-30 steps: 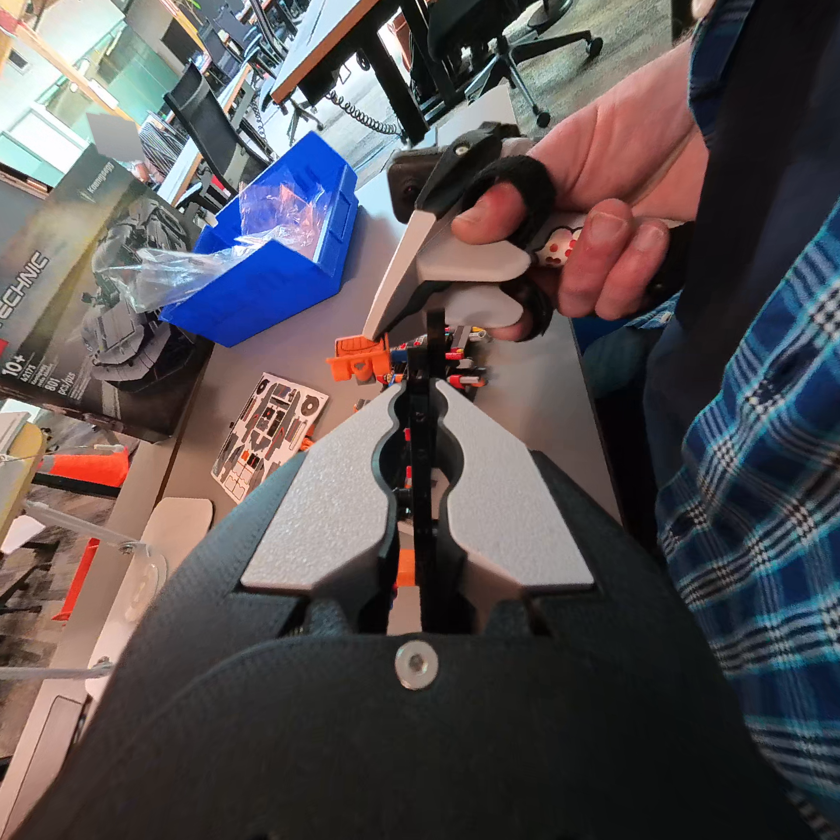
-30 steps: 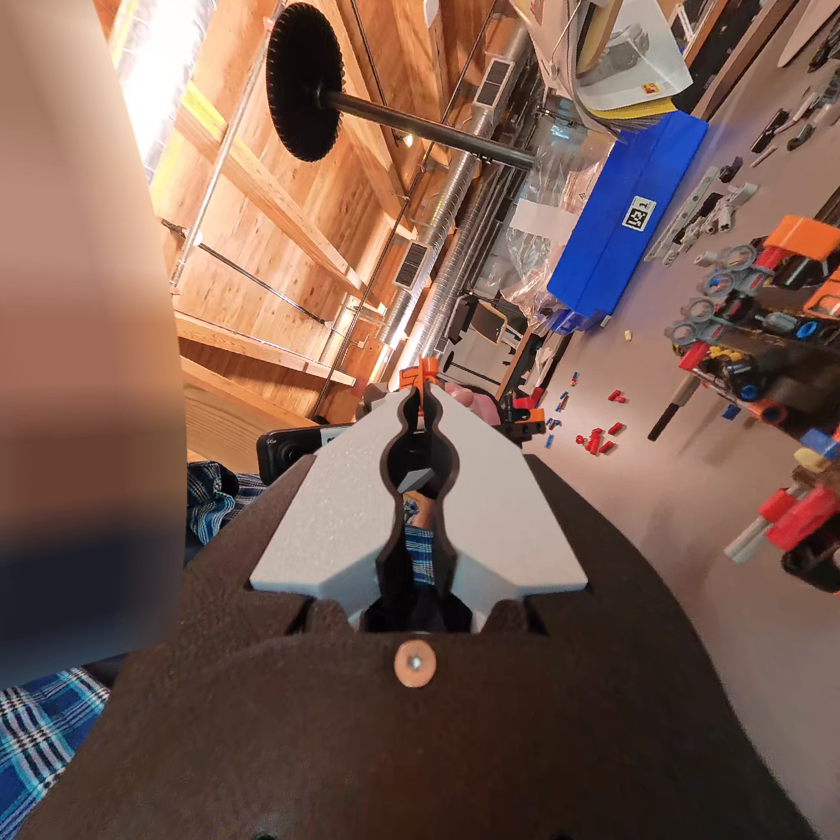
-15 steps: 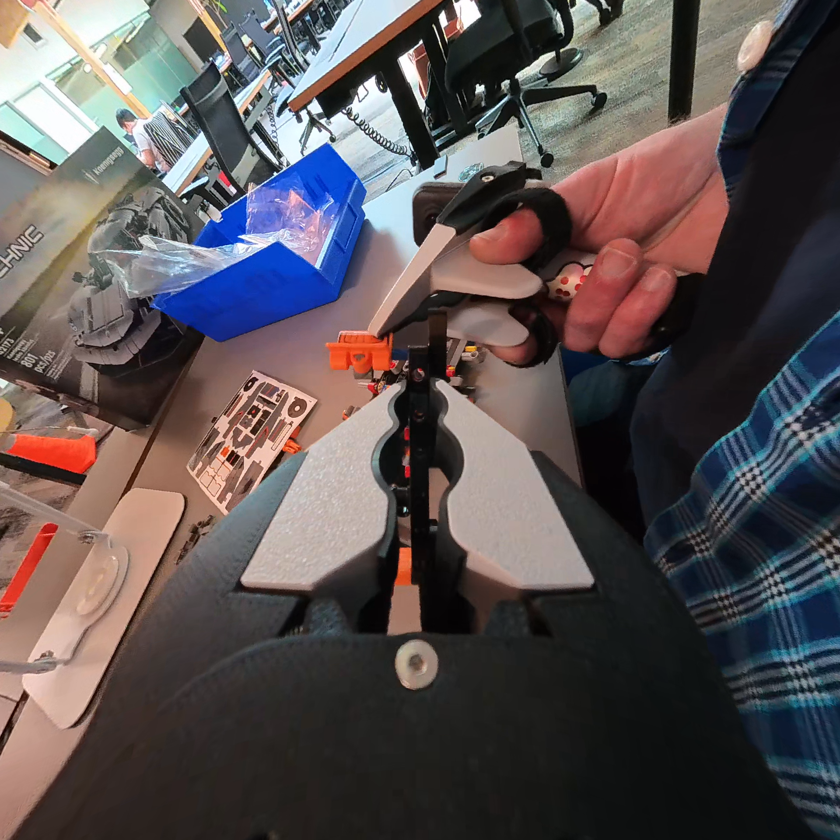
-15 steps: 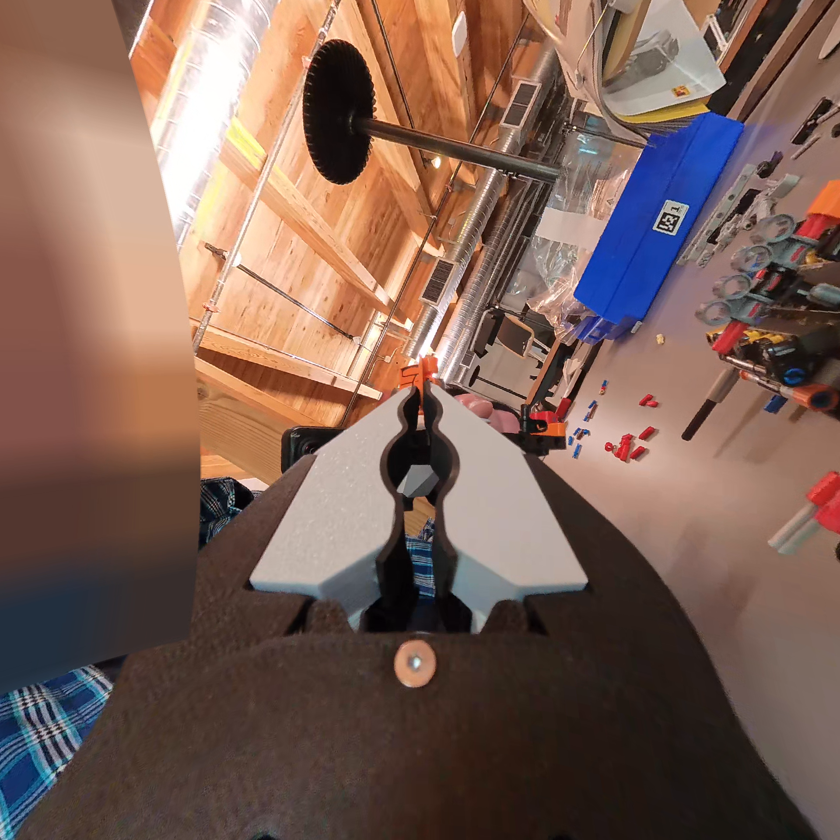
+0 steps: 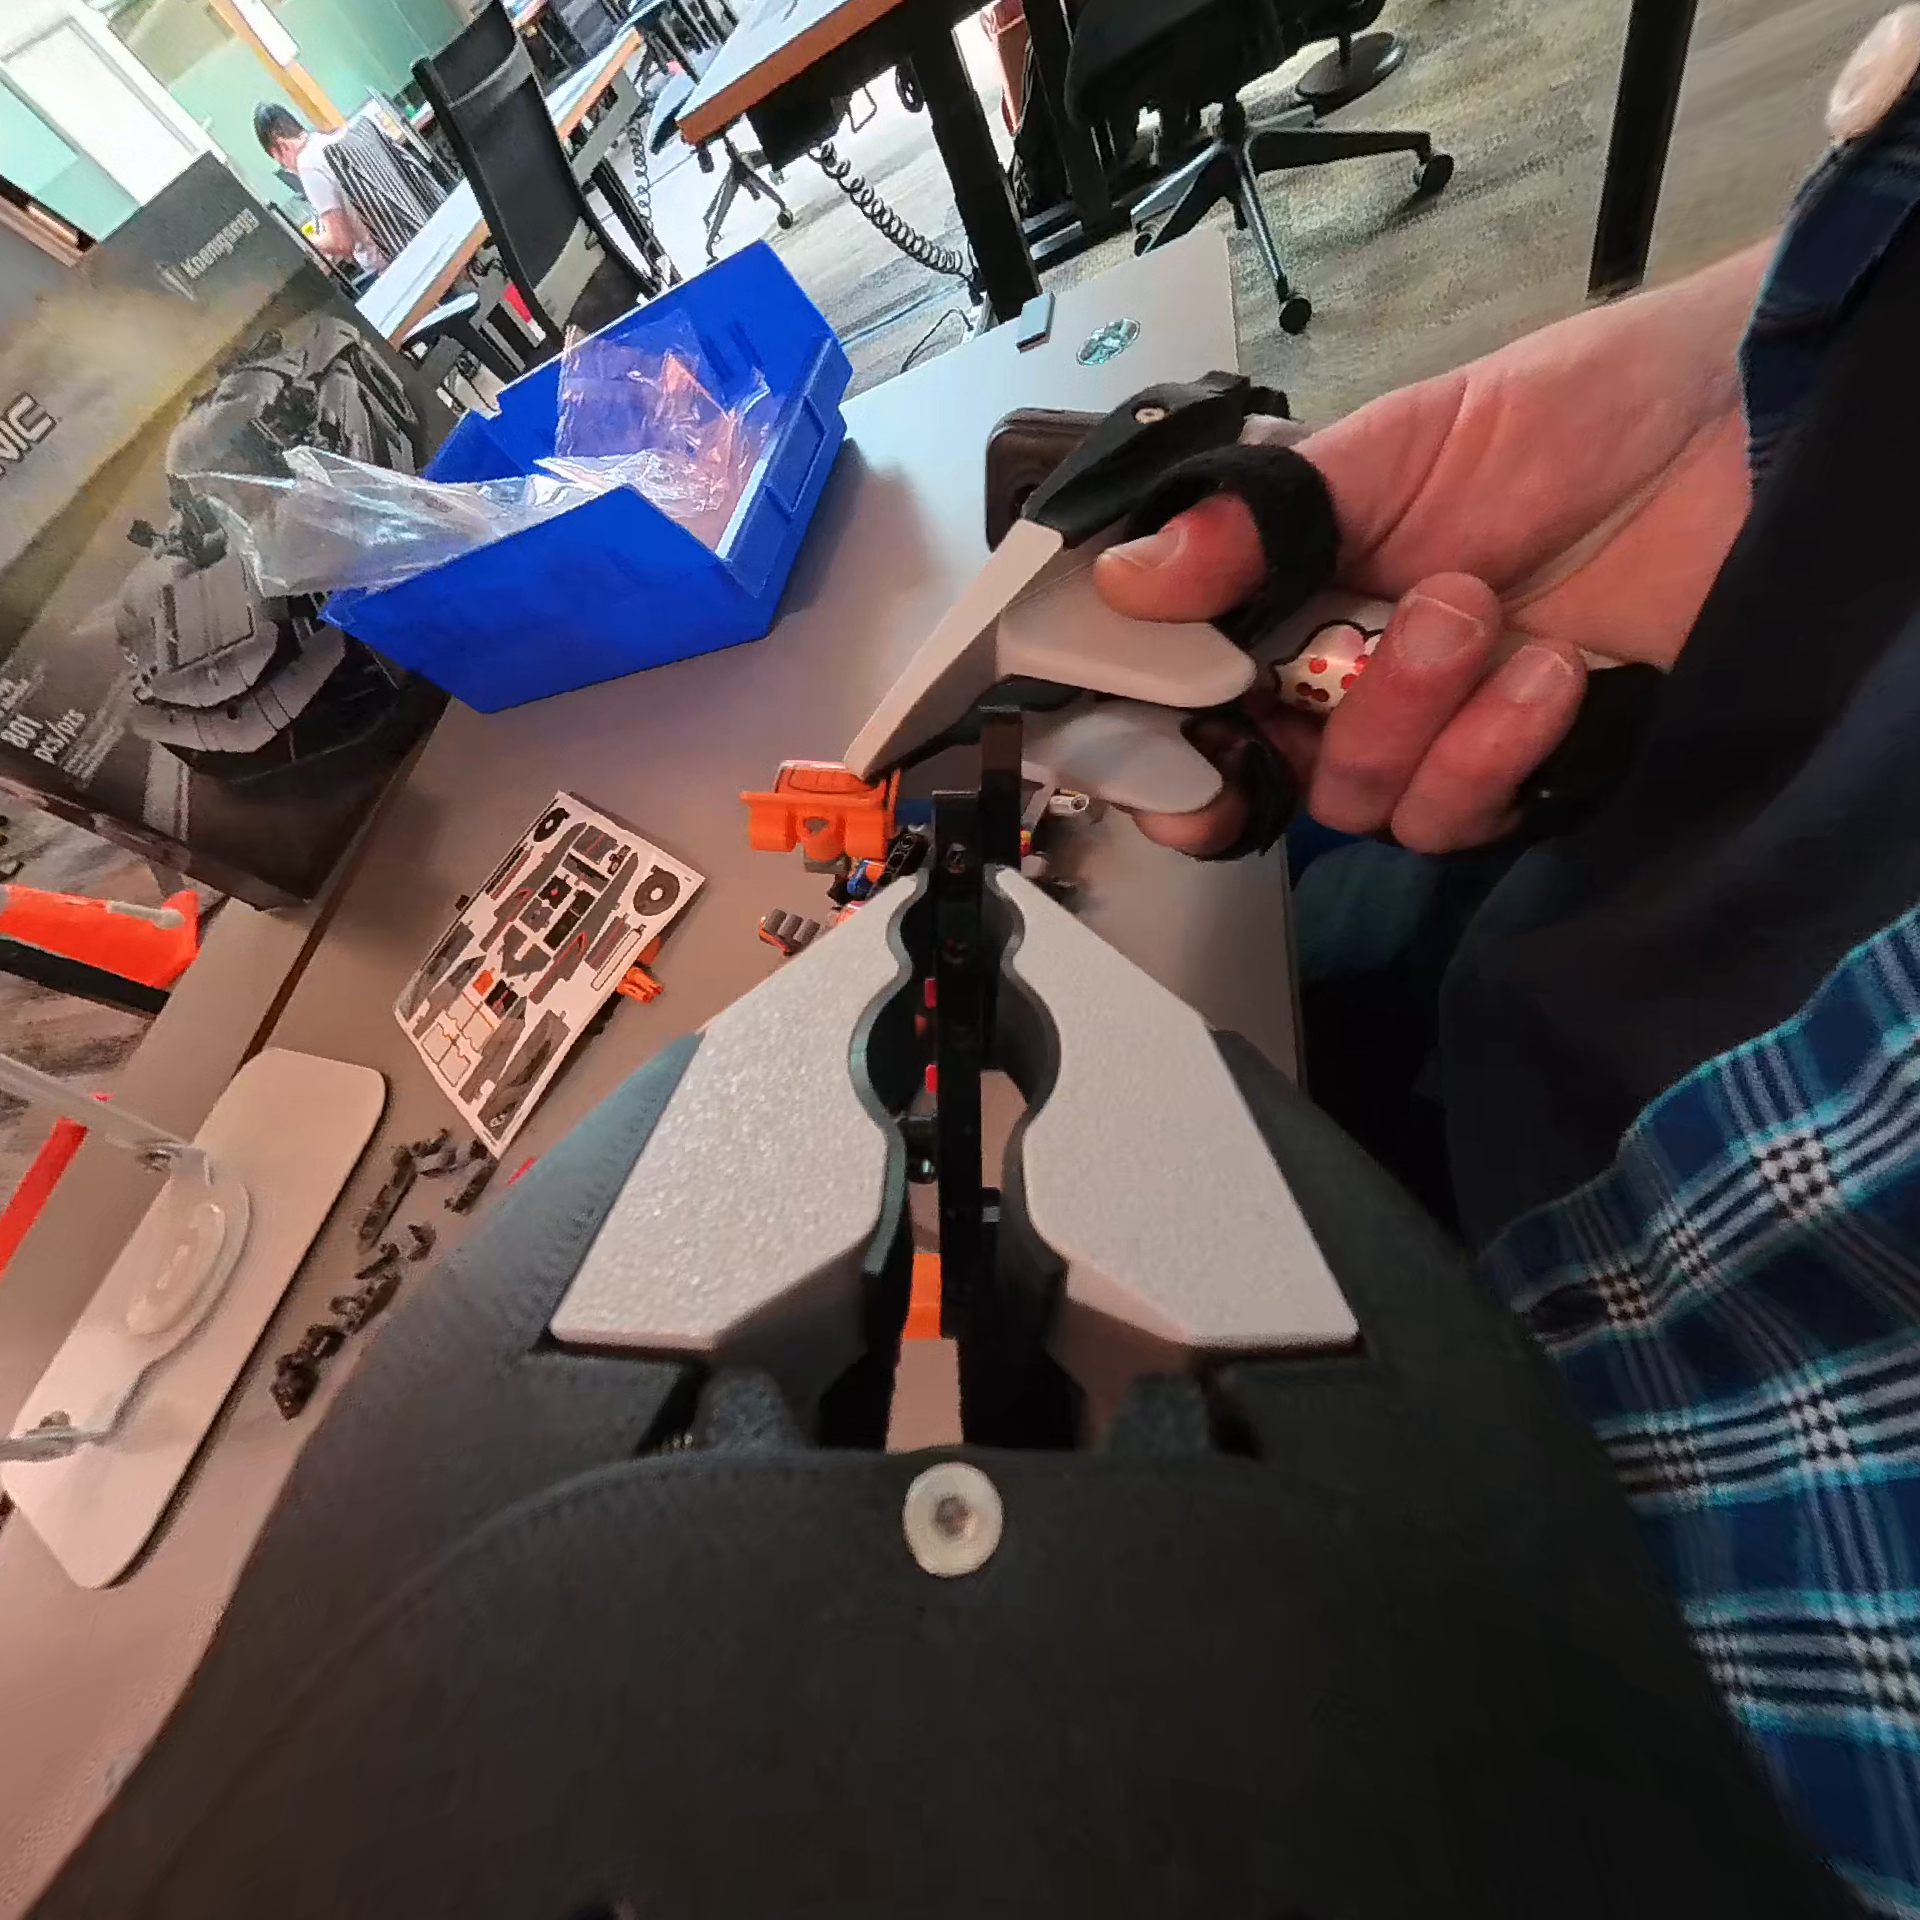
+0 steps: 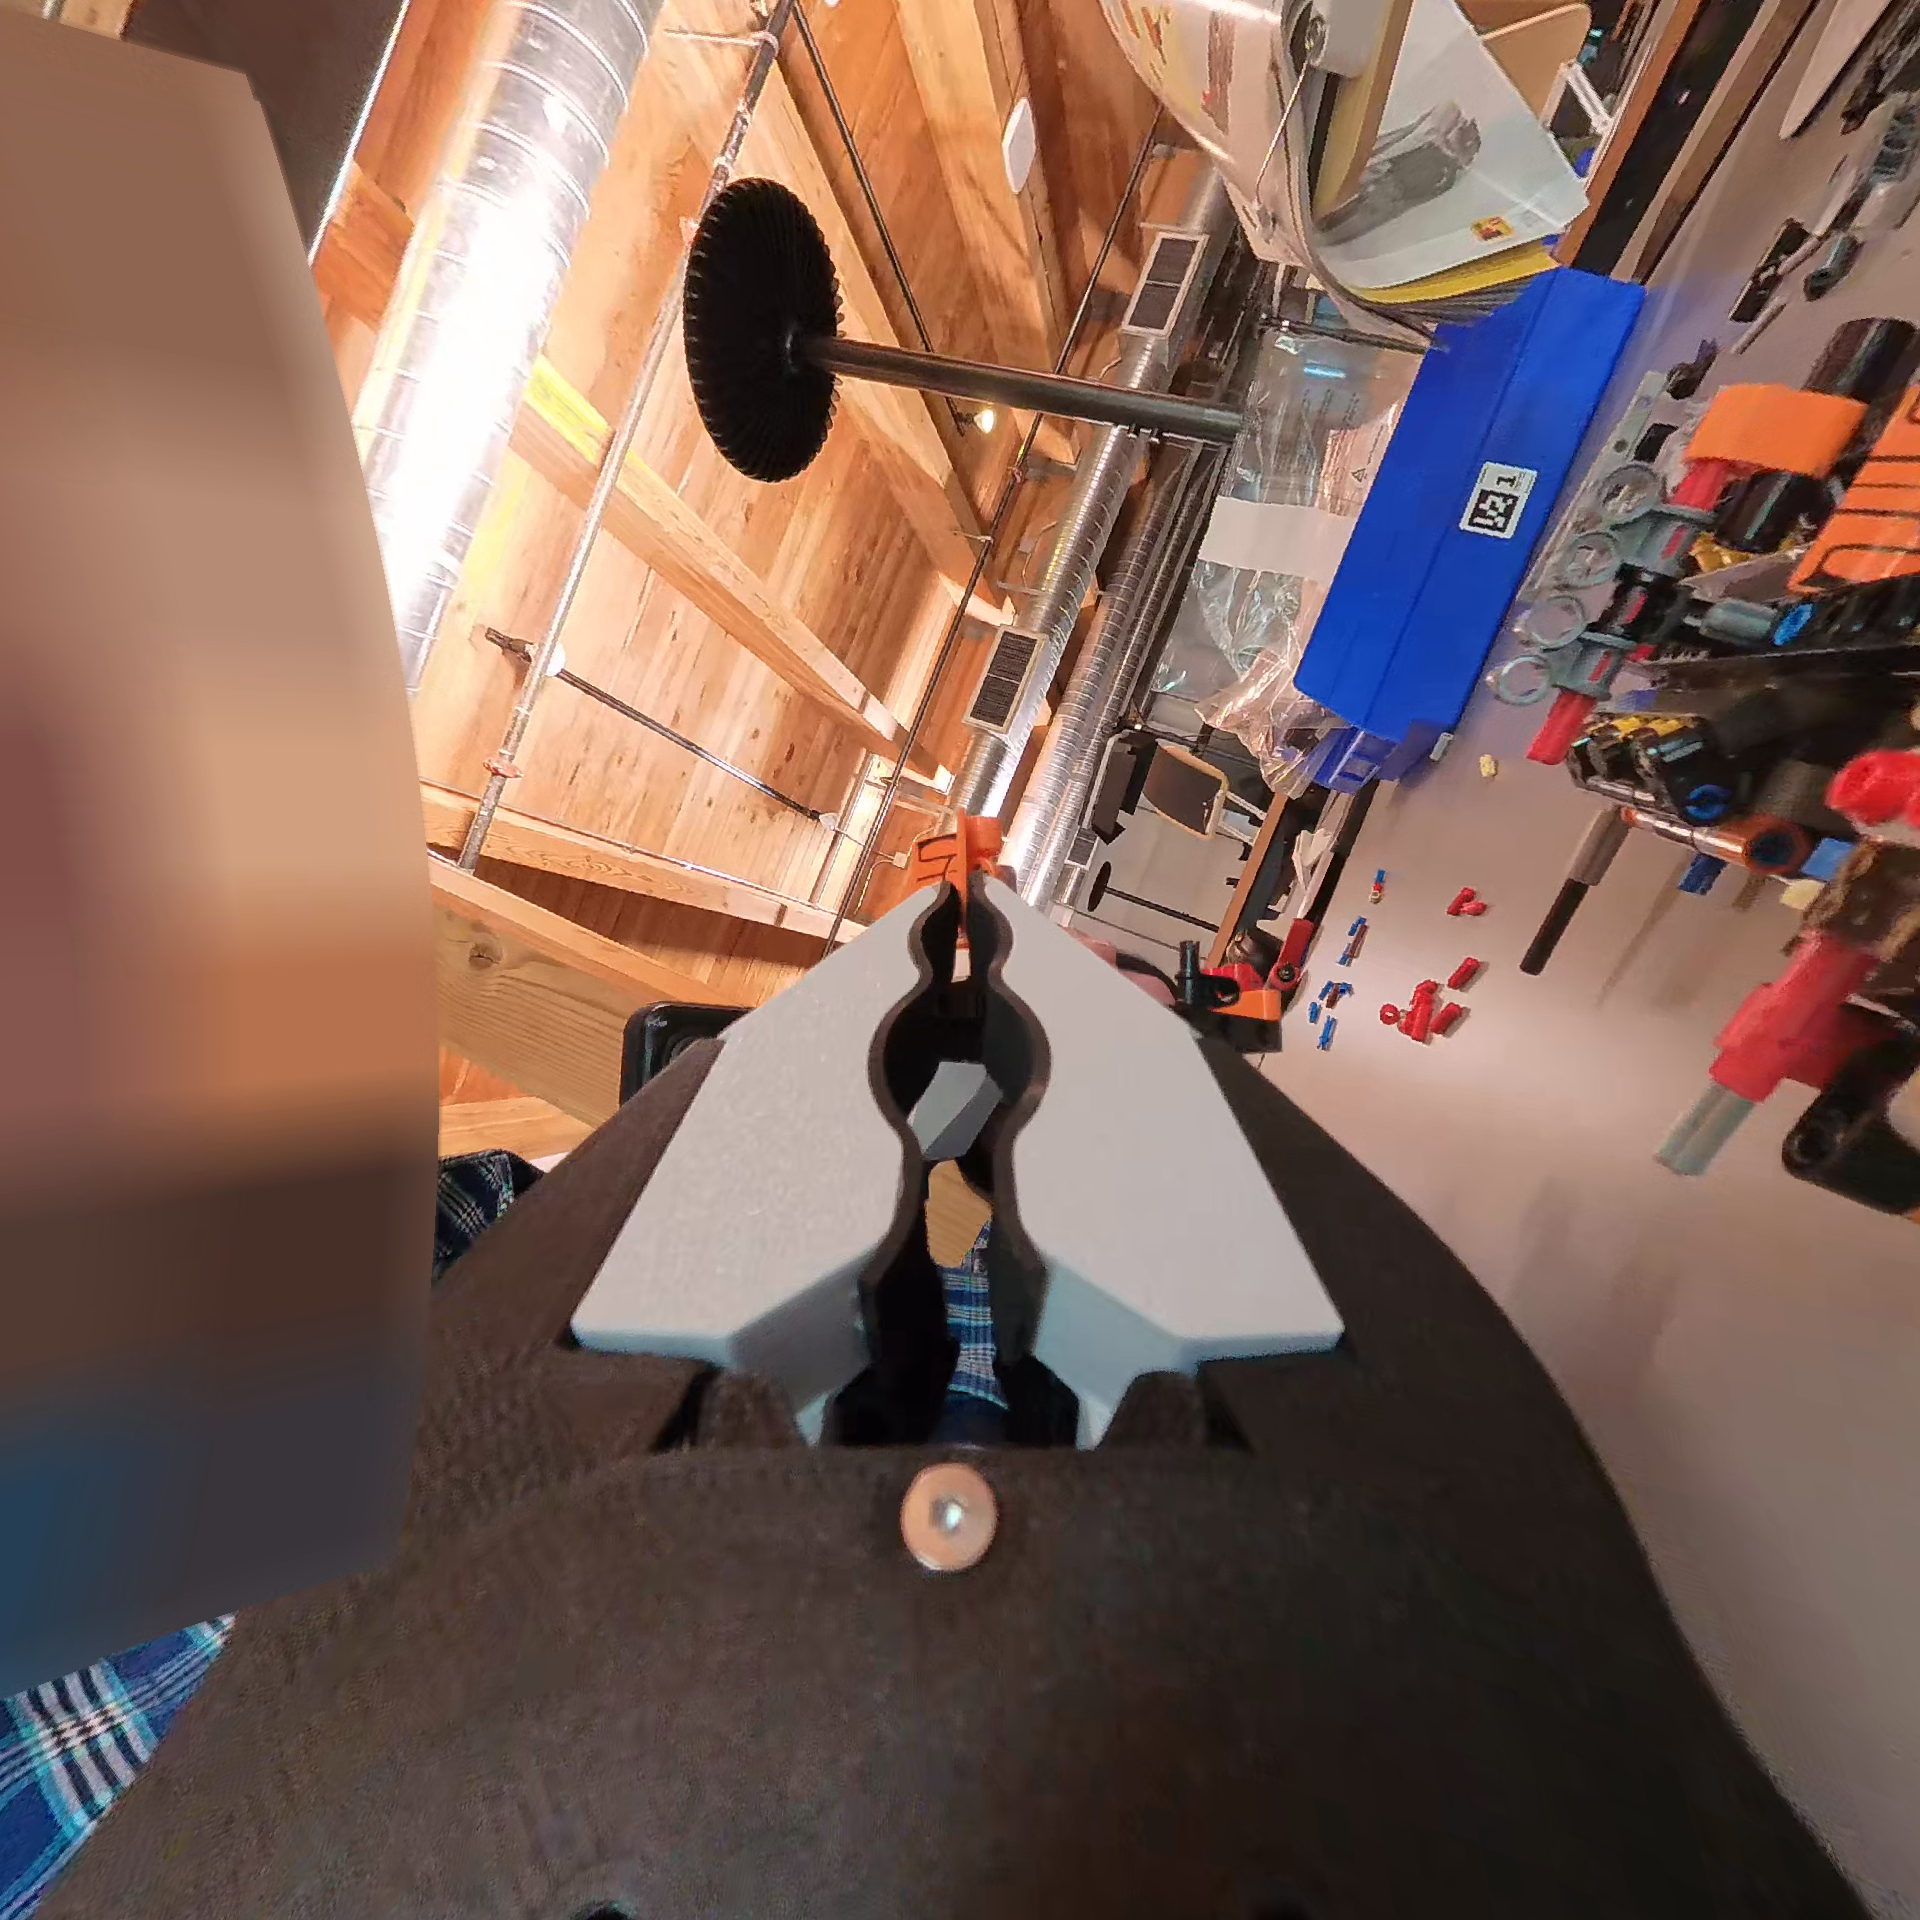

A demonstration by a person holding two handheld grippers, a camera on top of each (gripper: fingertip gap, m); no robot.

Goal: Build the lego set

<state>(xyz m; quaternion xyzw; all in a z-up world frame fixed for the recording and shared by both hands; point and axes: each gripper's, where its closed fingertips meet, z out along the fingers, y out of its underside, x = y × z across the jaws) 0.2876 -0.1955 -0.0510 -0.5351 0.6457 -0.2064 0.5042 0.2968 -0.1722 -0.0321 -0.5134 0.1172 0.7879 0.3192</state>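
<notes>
In the left wrist view my left gripper (image 5: 958,896) is shut on a long black Lego beam (image 5: 961,997) that stands up between its fingers, above the grey table (image 5: 665,758). A hand (image 5: 1475,582) holds my right gripper just beyond the beam's top end. Its tips pinch an orange Lego piece (image 5: 819,821). In the right wrist view my right gripper (image 6: 968,902) is shut on that orange piece (image 6: 966,854), which sticks out past the tips. The partly built model (image 6: 1756,644), orange, black, red and grey, lies at the right.
A blue bin (image 5: 623,592) with clear bags stands at the back left, beside the set's box (image 5: 177,582). A sticker sheet (image 5: 540,956), small dark parts (image 5: 384,1257) and a white stand base (image 5: 197,1278) lie left. Red and blue pins (image 6: 1423,1008) are scattered on the table. Only a small space, under 4 cm, lies between the two pairs of fingers.
Both grippers keep their hold. The left view has swung so more of the table's left side shows. The right view has turned toward the model, which now looks nearer.
</notes>
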